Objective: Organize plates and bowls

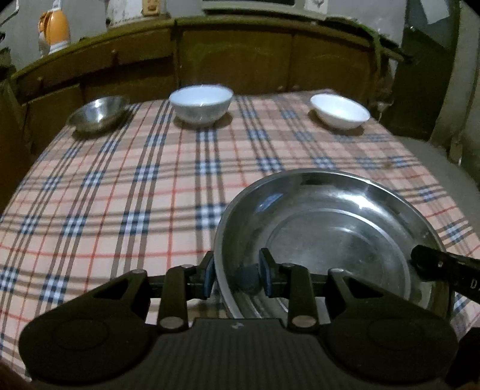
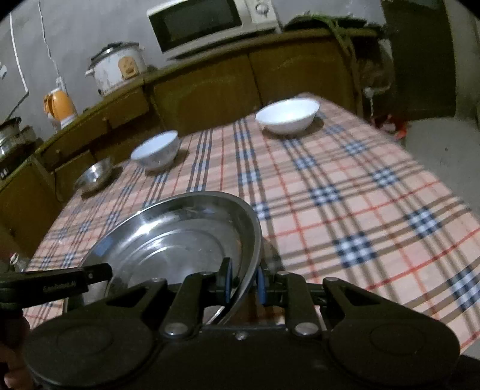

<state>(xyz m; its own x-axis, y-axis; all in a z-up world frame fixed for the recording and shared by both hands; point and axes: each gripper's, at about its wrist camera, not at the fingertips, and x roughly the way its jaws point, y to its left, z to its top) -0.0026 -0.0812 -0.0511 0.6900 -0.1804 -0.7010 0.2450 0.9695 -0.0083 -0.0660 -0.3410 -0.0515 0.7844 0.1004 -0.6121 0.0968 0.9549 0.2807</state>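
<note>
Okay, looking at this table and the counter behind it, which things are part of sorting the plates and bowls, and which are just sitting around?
Part of the job:
steel plate, held at its rim by the left gripper and right gripper
steel bowl
deep white bowl
shallow white bowl

Just lying about:
microwave
rice cooker
orange kettle
checked tablecloth

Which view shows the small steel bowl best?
Left wrist view: the small steel bowl sits unobstructed at the table's far left corner, interior visible. The right wrist view shows it smaller, blurred, near the edge.
</note>
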